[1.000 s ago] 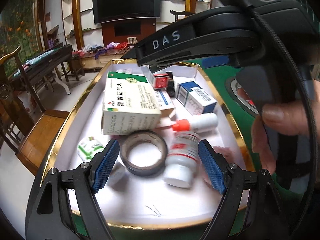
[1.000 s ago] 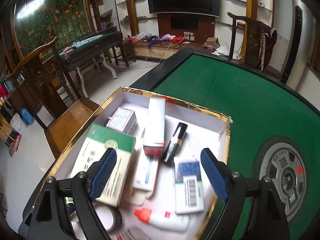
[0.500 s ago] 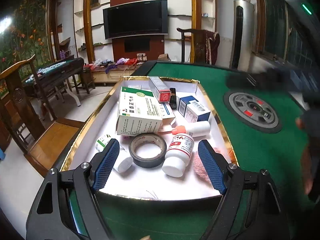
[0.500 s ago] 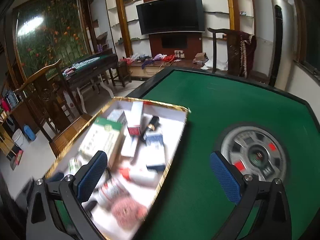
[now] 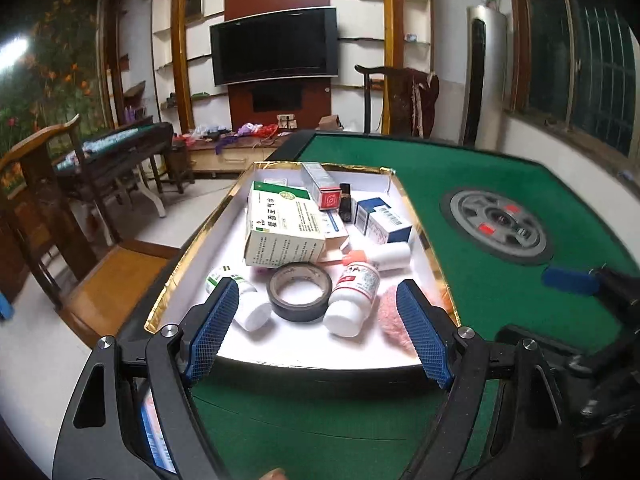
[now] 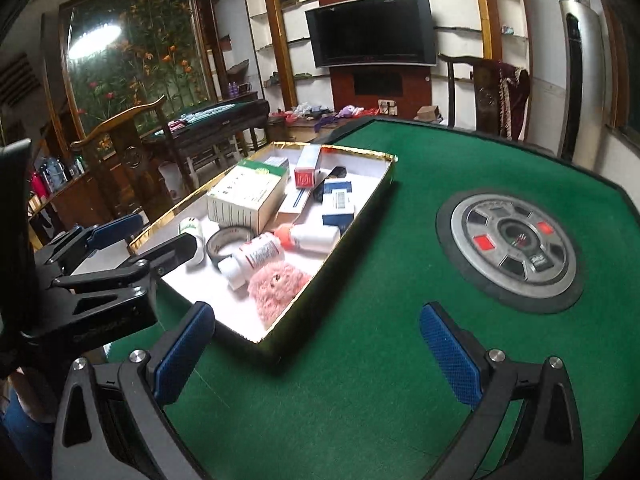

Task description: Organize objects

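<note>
A gold-rimmed white tray lies on the green felt table. It holds a large green-and-white medicine box, a black tape roll, a red-labelled white bottle, a small green-labelled bottle, an orange-capped bottle, a pink fluffy piece, a blue-and-white box and a red-ended carton. My left gripper is open over the tray's near end and holds nothing. My right gripper stands wide open and empty above the felt, right of the tray's near corner.
The table's round grey centre mechanism sits right of the tray. Wooden chairs and a second game table stand to the left beyond the table edge. A TV wall is at the back.
The right gripper has swung from over the tray to the felt at its right, and its jaws have widened. The left gripper has drawn back, so the tray looks smaller.
</note>
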The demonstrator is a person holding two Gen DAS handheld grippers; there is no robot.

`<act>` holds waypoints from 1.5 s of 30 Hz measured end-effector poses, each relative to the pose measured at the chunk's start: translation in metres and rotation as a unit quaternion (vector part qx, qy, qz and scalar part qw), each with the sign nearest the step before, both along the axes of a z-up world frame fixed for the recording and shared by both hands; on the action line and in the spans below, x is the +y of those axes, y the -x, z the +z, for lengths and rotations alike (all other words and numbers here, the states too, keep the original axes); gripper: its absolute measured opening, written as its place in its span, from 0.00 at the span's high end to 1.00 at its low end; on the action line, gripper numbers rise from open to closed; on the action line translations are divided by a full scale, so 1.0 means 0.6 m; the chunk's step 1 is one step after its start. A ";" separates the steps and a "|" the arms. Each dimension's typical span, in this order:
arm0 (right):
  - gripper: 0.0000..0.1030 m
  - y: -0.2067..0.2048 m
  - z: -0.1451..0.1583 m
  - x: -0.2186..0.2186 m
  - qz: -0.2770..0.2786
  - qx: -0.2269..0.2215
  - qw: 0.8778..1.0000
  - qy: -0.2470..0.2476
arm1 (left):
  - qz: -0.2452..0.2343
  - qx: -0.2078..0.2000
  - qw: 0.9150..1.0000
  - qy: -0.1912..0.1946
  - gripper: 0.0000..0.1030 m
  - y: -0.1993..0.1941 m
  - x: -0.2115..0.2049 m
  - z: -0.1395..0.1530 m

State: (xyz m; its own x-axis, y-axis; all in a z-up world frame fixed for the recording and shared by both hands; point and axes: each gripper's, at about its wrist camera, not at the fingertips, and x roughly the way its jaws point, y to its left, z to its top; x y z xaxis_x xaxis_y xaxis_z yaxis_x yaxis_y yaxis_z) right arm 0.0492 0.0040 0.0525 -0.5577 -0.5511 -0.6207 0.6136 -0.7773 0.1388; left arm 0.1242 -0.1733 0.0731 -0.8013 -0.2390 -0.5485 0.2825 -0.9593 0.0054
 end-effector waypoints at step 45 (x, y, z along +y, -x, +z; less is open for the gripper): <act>0.00 0.002 -0.035 -0.020 0.011 -0.033 0.999 -0.015 | 0.087 -0.008 0.991 0.098 0.20 0.000 -0.021 -0.011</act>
State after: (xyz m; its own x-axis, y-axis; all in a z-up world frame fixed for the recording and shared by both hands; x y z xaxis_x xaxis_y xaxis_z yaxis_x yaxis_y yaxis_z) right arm 0.0480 -0.0082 0.0312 -0.5033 -0.5436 -0.6716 0.6203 -0.7685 0.1572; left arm 0.1245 -0.1857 0.0667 -0.7301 -0.4757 -0.4906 0.4412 -0.8764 0.1931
